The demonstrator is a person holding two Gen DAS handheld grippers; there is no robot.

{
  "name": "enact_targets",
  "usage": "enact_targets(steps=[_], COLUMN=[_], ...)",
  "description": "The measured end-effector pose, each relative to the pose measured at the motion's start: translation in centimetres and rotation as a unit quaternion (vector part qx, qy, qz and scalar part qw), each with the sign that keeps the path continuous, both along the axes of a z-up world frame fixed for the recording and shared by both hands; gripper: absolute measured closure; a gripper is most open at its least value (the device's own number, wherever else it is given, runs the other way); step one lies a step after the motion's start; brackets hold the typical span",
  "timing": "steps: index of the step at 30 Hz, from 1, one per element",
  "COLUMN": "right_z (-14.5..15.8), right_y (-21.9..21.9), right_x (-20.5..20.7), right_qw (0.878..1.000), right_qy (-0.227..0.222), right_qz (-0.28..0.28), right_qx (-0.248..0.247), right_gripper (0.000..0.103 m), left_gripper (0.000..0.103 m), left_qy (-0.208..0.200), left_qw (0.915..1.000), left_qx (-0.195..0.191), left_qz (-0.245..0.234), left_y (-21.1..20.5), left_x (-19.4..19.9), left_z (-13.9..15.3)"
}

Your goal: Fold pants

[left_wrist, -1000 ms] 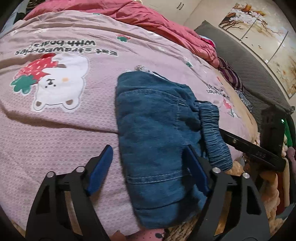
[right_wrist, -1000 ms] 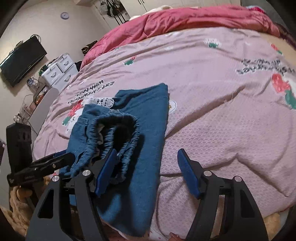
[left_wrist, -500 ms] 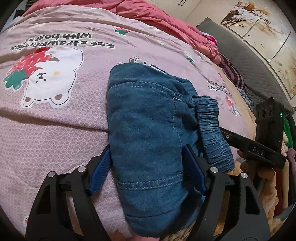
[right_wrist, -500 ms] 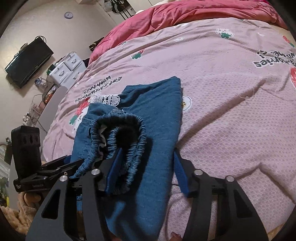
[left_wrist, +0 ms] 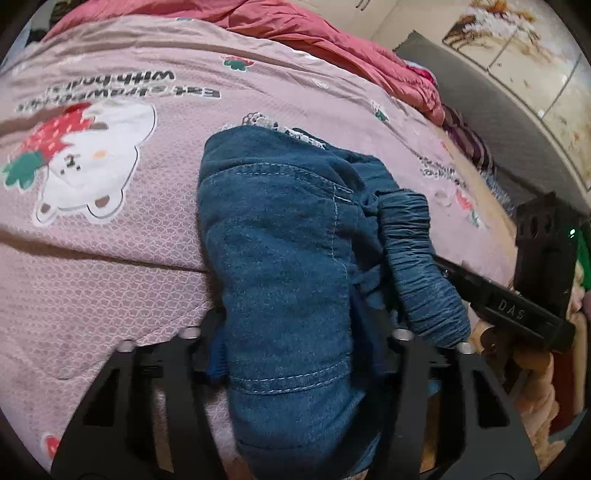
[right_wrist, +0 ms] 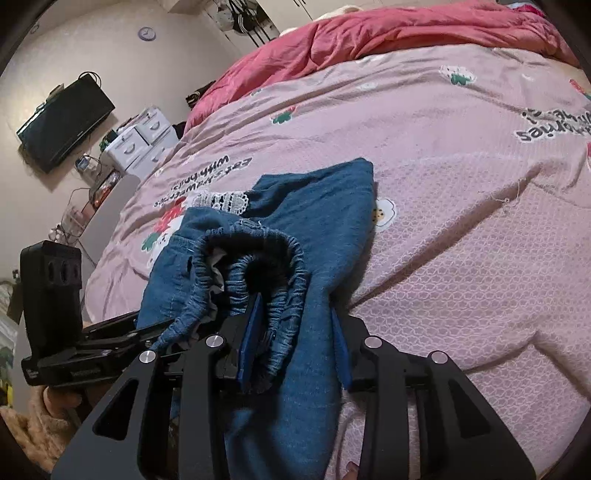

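Denim pants (left_wrist: 288,258) bunched, elastic waistband (right_wrist: 273,258) ruffled – quilted bedspread (left_wrist: 110,258)

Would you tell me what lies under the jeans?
The jeans lie on the pink bedspread. A white lace trim peeks from beneath their far edge. Whatever it belongs to is covered by denim.

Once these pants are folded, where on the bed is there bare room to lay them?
Bare bedspread lies right of the pants, up to the red quilt. More lies left of them around the bear print. The near edge is crowded: both grippers are closing on denim there.
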State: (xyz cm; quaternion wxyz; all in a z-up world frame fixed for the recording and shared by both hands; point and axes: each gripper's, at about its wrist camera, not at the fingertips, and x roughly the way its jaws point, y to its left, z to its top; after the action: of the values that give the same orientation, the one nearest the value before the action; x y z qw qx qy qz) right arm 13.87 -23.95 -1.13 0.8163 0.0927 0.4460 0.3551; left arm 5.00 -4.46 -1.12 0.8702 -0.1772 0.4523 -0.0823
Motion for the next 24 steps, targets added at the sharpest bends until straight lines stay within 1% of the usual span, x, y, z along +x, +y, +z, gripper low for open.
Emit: enact_targets(steps=[2, 3, 6, 8, 13, 17, 24], right_z=[0.5, 0.8, 2.0, 2.7, 4.4, 5.4, 6.7], right_y=[0.4, 0.7, 1.1, 1.2, 1.7, 1.9, 3.2], right_x=[-0.7, -1.2, -2.2, -2.5, -2.5, -2.0, 0.3], right_qw=[1.000, 0.999, 0.997, 0.996, 0.993, 0.992, 0.990], right_qy=[-0.021, -0.037, -0.065, -0.079, -0.106, -0.119, -0.136], right_qz=[0.004, 0.006, 0.011, 0.013, 0.021, 0.021, 0.027], right_qx=[-0.009, -0.021, -0.028, -0.034, -0.038, -0.035, -0.033], right_gripper=[0.083, 0.084, 0.087, 0.087, 0.088, 0.088, 0.088], left_gripper=[0.068, 0.071, 0.076, 0.077, 0.077, 0.077, 0.077], left_qy=[-0.003, -0.005, -0.016, -0.018, -0.028, -0.035, -0.047], left_qw=[1.0000, 1.0000, 0.9998, 0.9998, 0.9996, 0.9994, 0.9987], left_qx=[0.003, 0.006, 0.010, 0.003, -0.004, 0.002, 0.019], left_qz=[0.001, 0.001, -0.002, -0.005, -0.004, 0.000, 0.006], left_y=[-0.1, -0.2, -0.4, -0.3, 0.2, 0.6, 1.3], left_x=[-0.1, -0.2, -0.6, -0.8, -0.5, 0.1, 2.0], left_z=[0.3, 0.5, 1.4, 1.8, 3.0, 4.0, 5.5])
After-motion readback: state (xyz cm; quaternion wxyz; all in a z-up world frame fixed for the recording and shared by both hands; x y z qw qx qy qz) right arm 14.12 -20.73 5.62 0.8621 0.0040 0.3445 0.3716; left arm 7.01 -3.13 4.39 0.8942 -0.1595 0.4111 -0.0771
